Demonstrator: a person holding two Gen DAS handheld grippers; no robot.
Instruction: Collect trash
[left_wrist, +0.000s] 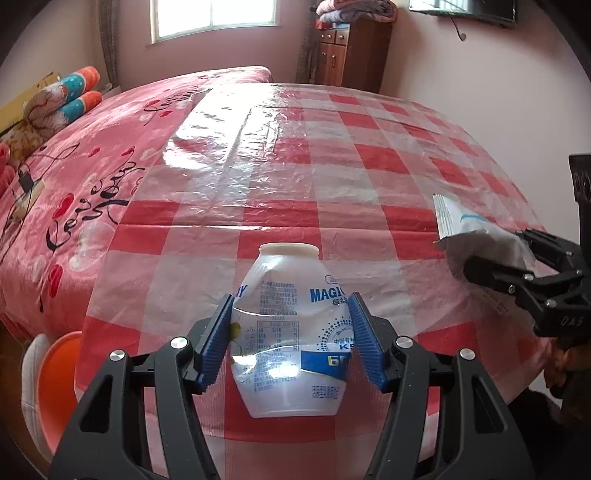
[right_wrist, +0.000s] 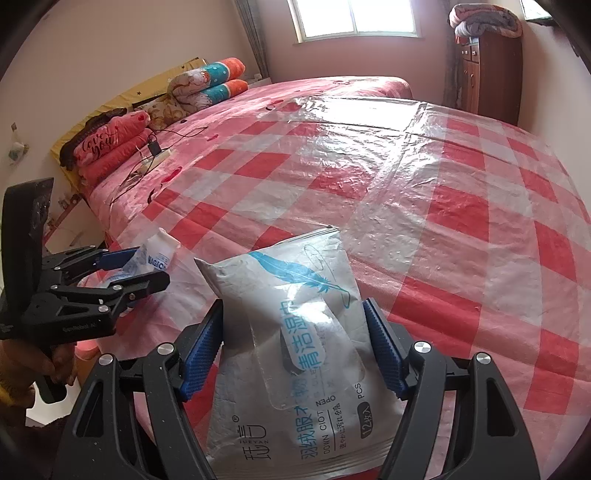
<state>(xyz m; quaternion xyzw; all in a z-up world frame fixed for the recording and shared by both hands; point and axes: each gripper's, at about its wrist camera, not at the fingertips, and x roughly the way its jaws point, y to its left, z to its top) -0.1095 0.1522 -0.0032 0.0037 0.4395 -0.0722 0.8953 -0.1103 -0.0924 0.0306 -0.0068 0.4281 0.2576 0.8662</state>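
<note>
L gripper (left_wrist: 291, 339) has its blue pads pressed on a crumpled plastic bottle (left_wrist: 291, 332), lying on the checked plastic sheet (left_wrist: 332, 177) over the bed. R gripper (right_wrist: 293, 354) clamps a wet-wipes pack (right_wrist: 291, 350) just beside it.

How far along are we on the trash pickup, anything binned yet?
Nothing looks binned yet. In hand: the left gripper has its fingers against the crumpled plastic bottle, and the right gripper grips the wet-wipe packet; both rest on the checkered sheet. Left: lifting both and dropping them, perhaps into the orange bin.
</note>
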